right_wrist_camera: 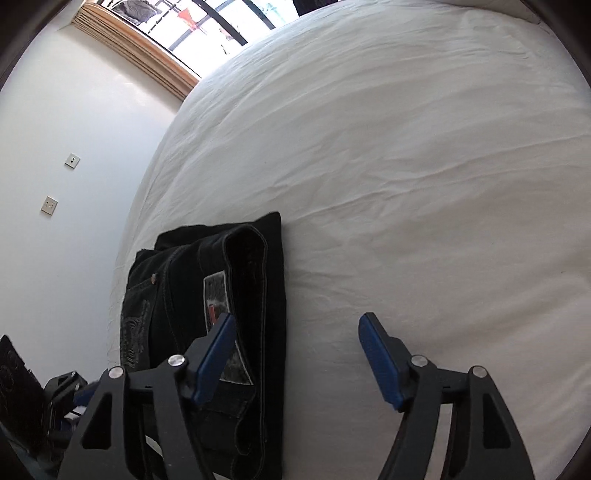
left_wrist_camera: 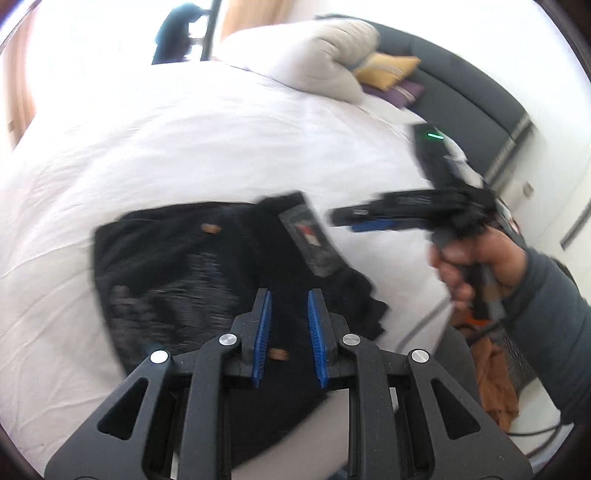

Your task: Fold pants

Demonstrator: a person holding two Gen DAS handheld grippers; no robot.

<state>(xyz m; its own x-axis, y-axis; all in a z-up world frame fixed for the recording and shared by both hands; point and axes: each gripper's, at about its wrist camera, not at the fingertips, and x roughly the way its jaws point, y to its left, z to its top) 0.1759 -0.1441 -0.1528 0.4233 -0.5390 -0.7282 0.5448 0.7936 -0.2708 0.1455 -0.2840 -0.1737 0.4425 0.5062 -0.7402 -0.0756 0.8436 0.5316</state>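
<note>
Black jeans point(left_wrist_camera: 184, 273) lie folded into a compact stack on the white bed point(left_wrist_camera: 221, 140), with a grey label patch point(left_wrist_camera: 312, 240) on top. In the right wrist view the jeans point(right_wrist_camera: 255, 295) lie near the bed's left edge. My left gripper point(left_wrist_camera: 290, 314) hovers over the near part of the jeans, its blue pads slightly apart and holding nothing. My right gripper point(right_wrist_camera: 295, 336) is wide open and empty, its left finger point(right_wrist_camera: 218, 350) above the jeans' label and its right finger over bare sheet. It also shows in the left wrist view point(left_wrist_camera: 343, 218), right of the jeans.
White pillows point(left_wrist_camera: 314, 55) and yellow and purple cushions point(left_wrist_camera: 388, 70) lie against a dark headboard point(left_wrist_camera: 480, 99). The white sheet point(right_wrist_camera: 406, 184) spreads beyond the jeans. A white wall with sockets point(right_wrist_camera: 50, 205) and a window point(right_wrist_camera: 207, 26) are at left. Orange cloth point(left_wrist_camera: 495, 384) lies on the floor.
</note>
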